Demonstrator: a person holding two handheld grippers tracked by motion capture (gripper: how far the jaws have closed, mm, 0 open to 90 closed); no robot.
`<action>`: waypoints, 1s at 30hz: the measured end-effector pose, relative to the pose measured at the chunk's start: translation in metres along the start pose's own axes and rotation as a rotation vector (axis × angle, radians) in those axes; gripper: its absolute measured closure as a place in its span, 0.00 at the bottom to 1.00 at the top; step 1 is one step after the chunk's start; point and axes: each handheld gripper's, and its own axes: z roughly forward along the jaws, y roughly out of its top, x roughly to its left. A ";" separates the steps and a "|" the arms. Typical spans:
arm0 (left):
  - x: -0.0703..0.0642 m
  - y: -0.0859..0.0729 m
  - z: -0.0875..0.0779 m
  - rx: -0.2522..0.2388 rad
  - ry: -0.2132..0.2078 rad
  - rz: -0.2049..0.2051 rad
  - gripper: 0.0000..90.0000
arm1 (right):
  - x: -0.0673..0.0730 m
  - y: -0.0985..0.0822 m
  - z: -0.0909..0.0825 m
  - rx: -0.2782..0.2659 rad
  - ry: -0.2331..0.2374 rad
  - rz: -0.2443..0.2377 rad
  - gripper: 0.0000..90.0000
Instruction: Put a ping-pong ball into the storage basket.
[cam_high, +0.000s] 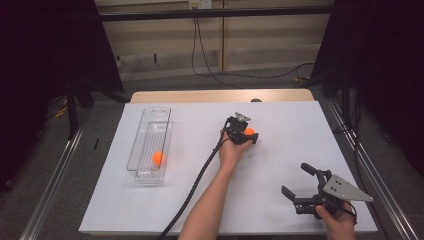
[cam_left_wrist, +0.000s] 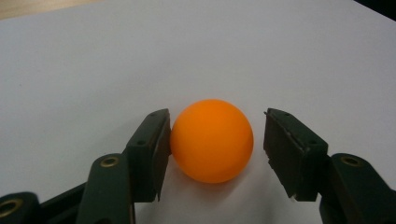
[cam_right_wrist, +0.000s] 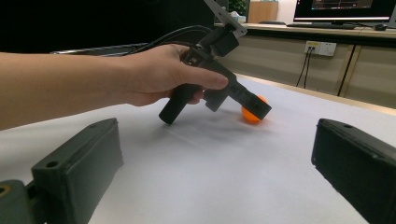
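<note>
One ball already lies in the tray by the bench's left edge. The left tongs straddle a second ball mid-bench, one pad touching, not yet clamped. The right tongs wait open near the right corner, so lifting and dropping it in the tray remain

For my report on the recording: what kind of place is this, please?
Probably a lab or office set up for recording: a white-covered table inside a metal frame, a monitor on a desk, and wall sockets.

You worked in a lab or office room: a paper-covered table, dark curtains, a monitor, wall sockets, carpet floor.
</note>
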 end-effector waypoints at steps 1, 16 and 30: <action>0.000 0.000 0.001 0.002 0.002 -0.001 0.47 | 0.000 0.000 0.000 -0.001 -0.002 0.001 0.01; 0.004 0.002 0.006 0.027 0.005 -0.035 0.56 | 0.000 0.000 0.000 -0.003 -0.002 0.000 0.01; 0.002 0.004 -0.008 0.044 -0.035 -0.024 0.57 | -0.001 0.000 0.000 -0.002 -0.003 -0.001 0.01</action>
